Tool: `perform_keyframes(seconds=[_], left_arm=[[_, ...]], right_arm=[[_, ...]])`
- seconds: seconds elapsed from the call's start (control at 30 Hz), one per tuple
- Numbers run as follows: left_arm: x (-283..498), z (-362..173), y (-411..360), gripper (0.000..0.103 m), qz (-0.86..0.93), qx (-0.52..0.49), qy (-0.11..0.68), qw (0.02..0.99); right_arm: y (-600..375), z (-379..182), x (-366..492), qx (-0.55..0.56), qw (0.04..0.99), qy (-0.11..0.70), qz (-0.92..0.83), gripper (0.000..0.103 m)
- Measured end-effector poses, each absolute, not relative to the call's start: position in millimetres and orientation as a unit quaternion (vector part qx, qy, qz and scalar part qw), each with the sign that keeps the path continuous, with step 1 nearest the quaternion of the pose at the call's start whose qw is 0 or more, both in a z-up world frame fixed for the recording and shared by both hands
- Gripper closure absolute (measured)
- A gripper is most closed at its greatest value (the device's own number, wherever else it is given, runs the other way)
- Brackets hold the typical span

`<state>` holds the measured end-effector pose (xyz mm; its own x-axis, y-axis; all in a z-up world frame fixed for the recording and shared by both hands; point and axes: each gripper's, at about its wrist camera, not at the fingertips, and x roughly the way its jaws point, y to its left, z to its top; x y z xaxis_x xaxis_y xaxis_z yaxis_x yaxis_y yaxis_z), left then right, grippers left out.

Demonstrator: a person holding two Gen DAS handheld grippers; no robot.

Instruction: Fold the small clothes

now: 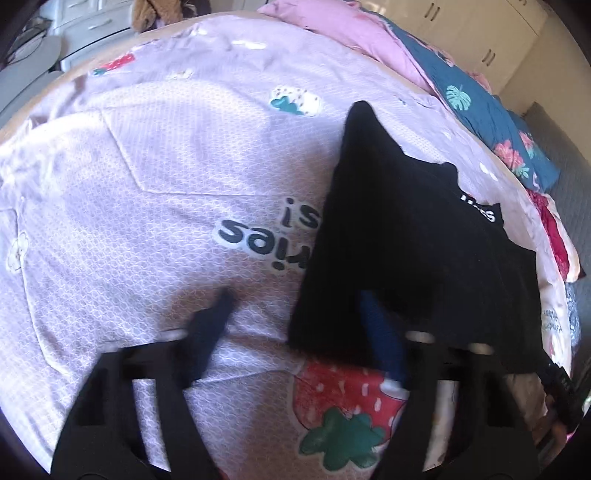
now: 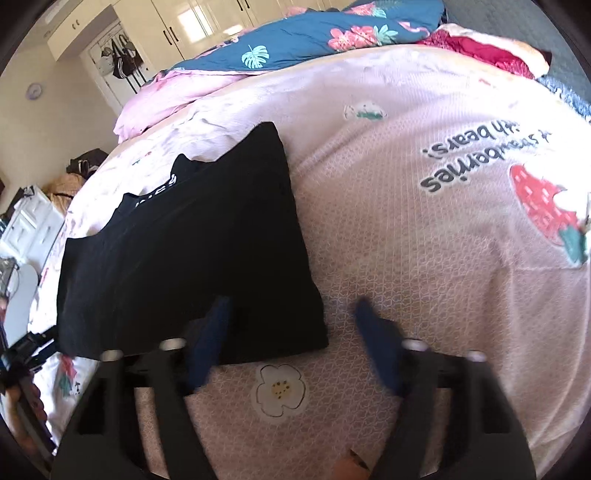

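A black garment with white lettering lies flat on the pink strawberry-print bedsheet, folded into a rough oblong. It also shows in the right wrist view. My left gripper is open and empty; its right finger is over the garment's near left corner, its left finger over bare sheet. My right gripper is open and empty; its left finger is over the garment's near right corner, its right finger over the sheet.
A blue floral quilt with pink lining is bunched at the far edge of the bed. A red and cream bundle lies at the far right. White cupboards line the wall. White drawers stand beyond the bed.
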<state>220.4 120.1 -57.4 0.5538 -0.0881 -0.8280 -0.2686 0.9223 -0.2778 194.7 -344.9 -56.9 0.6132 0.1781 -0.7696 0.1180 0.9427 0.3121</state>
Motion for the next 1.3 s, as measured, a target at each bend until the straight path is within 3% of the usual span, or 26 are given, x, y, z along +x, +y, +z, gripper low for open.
perform_keyframes(seconds=[0.03, 0.1, 0.43, 0.53, 0.6, 0.67, 0.87, 0.93, 1.0, 1.27, 1.3], left_arm=[[220, -58, 121, 0.082, 0.047, -0.192, 0.468, 0.861], [217, -60, 119, 0.095, 0.033, -0.195, 0.467, 0.862], [212, -57, 106, 0.095, 0.033, -0.143, 0.472, 0.869], [209, -54, 106, 0.095, 0.034, -0.132, 0.473, 0.870], [208, -52, 104, 0.094, 0.034, -0.129, 0.474, 0.870], [208, -50, 103, 0.094, 0.033, -0.128, 0.474, 0.871], [202, -43, 102, 0.082, 0.027, -0.130, 0.475, 0.870], [199, -40, 101, 0.079, 0.025, -0.127, 0.474, 0.871], [196, -37, 99, 0.072, 0.021, -0.126, 0.473, 0.872], [185, -23, 82, 0.044, -0.001, -0.111, 0.466, 0.878], [184, -21, 79, 0.037, -0.004, -0.109, 0.464, 0.879]], right_arm=[[-343, -58, 194, 0.166, 0.882, 0.440, 0.022, 0.074], [-341, -57, 192, 0.153, 0.886, 0.438, 0.020, 0.083], [-322, -53, 185, 0.085, 0.894, 0.439, -0.012, 0.080], [-313, -46, 178, 0.052, 0.902, 0.428, -0.017, 0.071], [-311, -42, 174, 0.046, 0.904, 0.424, -0.016, 0.059], [-309, -38, 170, 0.045, 0.907, 0.419, -0.012, 0.057], [-302, -26, 161, 0.043, 0.911, 0.410, -0.005, 0.033], [-301, -22, 157, 0.044, 0.913, 0.406, -0.003, 0.029], [-299, -19, 155, 0.045, 0.913, 0.405, -0.004, 0.017], [-291, -8, 145, 0.026, 0.920, 0.392, -0.002, 0.009], [-290, -6, 143, 0.026, 0.920, 0.391, -0.001, 0.009]])
